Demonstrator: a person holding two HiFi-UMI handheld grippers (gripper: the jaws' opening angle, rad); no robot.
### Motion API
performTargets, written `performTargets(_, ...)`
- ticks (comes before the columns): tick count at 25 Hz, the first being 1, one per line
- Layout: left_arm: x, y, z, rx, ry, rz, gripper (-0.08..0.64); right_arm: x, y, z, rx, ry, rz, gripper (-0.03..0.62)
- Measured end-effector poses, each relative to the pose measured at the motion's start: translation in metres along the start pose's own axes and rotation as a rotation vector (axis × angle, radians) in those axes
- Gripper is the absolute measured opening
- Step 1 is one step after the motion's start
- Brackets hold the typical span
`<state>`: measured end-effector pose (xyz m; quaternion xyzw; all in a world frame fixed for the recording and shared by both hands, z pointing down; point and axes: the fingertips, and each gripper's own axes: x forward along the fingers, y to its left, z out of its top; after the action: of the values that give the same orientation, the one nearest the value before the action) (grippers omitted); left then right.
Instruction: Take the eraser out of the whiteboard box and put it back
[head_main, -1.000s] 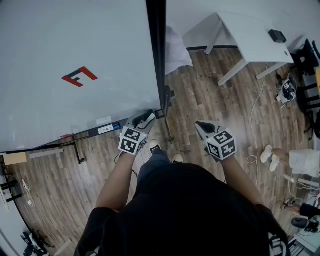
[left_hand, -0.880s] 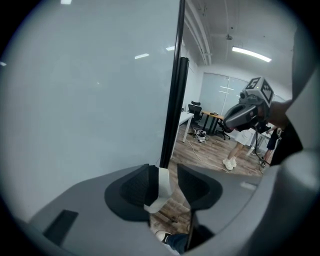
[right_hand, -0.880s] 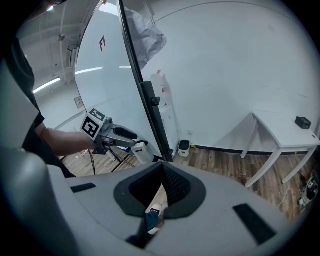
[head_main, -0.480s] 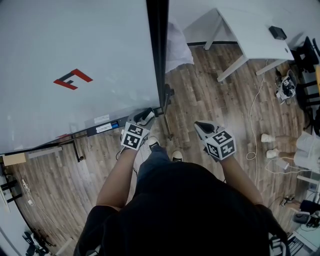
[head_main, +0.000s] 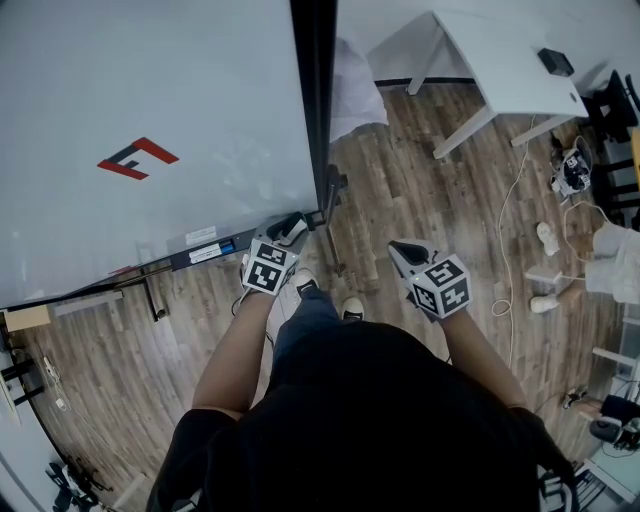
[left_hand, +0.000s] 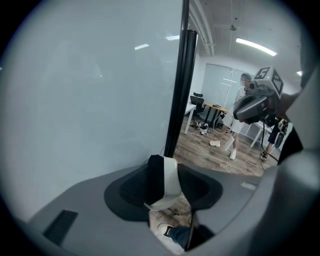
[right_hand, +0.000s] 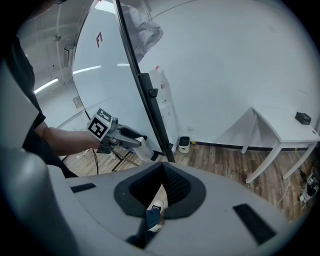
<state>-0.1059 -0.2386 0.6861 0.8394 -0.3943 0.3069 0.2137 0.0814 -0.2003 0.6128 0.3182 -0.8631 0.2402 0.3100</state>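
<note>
The whiteboard (head_main: 150, 120) fills the left of the head view, with its dark tray (head_main: 190, 260) along the bottom edge. My left gripper (head_main: 290, 232) hovers at the tray's right end, shut on the eraser (head_main: 294, 228). In the left gripper view the eraser (left_hand: 169, 180), black felt on the left and white body on the right, sits tilted between the pads, with the floor showing below it. The right gripper view shows that left gripper (right_hand: 137, 145) holding the white eraser (right_hand: 144, 150) beside the board's black post. My right gripper (head_main: 402, 250) hangs over the floor, shut and empty (right_hand: 162, 186).
The board's black post (head_main: 312, 100) and its foot stand just right of the tray end. A blue marker (head_main: 228, 246) lies in the tray. A white table (head_main: 510, 70) is at the back right. Cables (head_main: 510, 250) and another person's feet (head_main: 546, 302) are on the wooden floor.
My left gripper has sunk a little at the tray's right end, still with the eraser in it. The right gripper has kept its place. The other person's feet at the right have shifted.
</note>
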Motion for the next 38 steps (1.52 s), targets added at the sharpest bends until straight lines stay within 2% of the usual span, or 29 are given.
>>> performTargets(18,-0.008,-0.004,0.003,0.023,0.008,0.028,0.16,-0.007,0.001,0.0,-0.01,-0.015,0.012,-0.005)
performTargets(38,-0.05,-0.015,0.035,0.039,-0.101,0.11,0.152,-0.031,0.012,0.012,-0.059,-0.07,0.028,-0.005)
